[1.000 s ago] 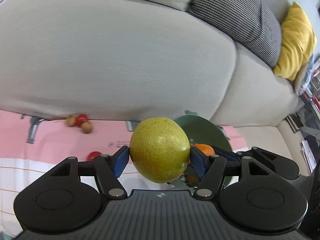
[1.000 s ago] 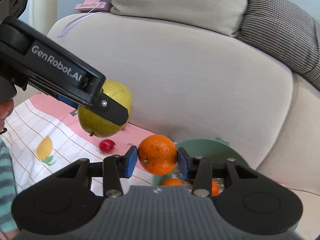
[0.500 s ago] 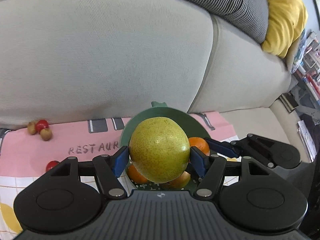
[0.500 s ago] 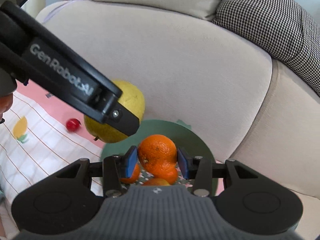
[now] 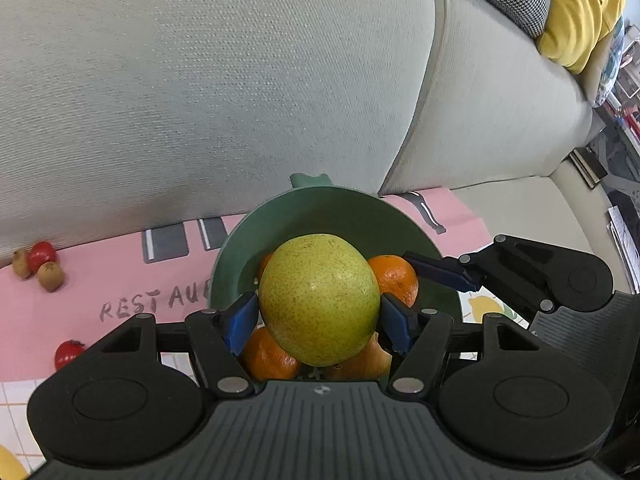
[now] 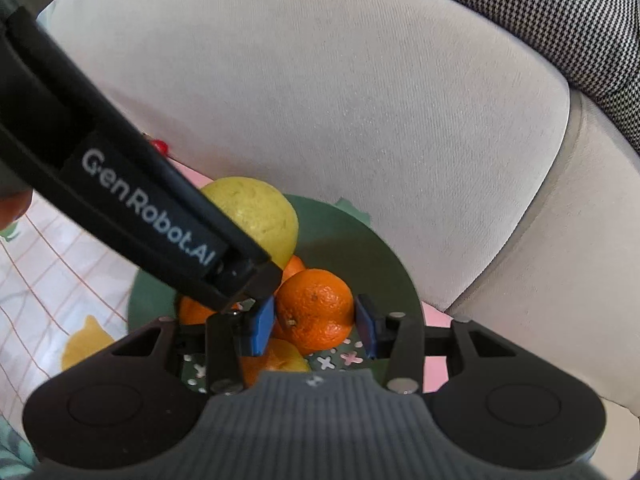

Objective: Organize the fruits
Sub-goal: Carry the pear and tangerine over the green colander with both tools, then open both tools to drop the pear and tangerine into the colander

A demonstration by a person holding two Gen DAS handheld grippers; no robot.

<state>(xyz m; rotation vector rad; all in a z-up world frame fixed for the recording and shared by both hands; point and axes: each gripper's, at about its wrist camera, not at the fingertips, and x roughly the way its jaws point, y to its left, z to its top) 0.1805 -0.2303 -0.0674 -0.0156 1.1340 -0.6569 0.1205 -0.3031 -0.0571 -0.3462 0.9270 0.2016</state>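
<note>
My left gripper (image 5: 320, 320) is shut on a yellow-green pear (image 5: 320, 300), which hangs over the green bowl (image 5: 320, 204). My right gripper (image 6: 314, 326) is shut on an orange (image 6: 316, 306) just above the same bowl (image 6: 360, 248). In the left wrist view that orange (image 5: 394, 278) sits right of the pear, with a blue right finger (image 5: 438, 272) against it. Loose oranges (image 5: 268, 356) lie in the bowl beneath. In the right wrist view a black left finger (image 6: 240, 268) crosses in front of the pear (image 6: 256, 216) and nearly touches my right pad.
The bowl stands on a pink and white checked cloth (image 5: 120, 280) against a beige sofa back (image 5: 200, 80). Small red and brown fruits (image 5: 42, 262) lie at the cloth's far left, and another red one (image 5: 68, 352) lies nearer. A yellow cushion (image 5: 580, 8) sits far right.
Both grippers have come forward and down with their fruit, from beside the bowl to right over it. The two grippers are now closer together. Neither grip has changed.
</note>
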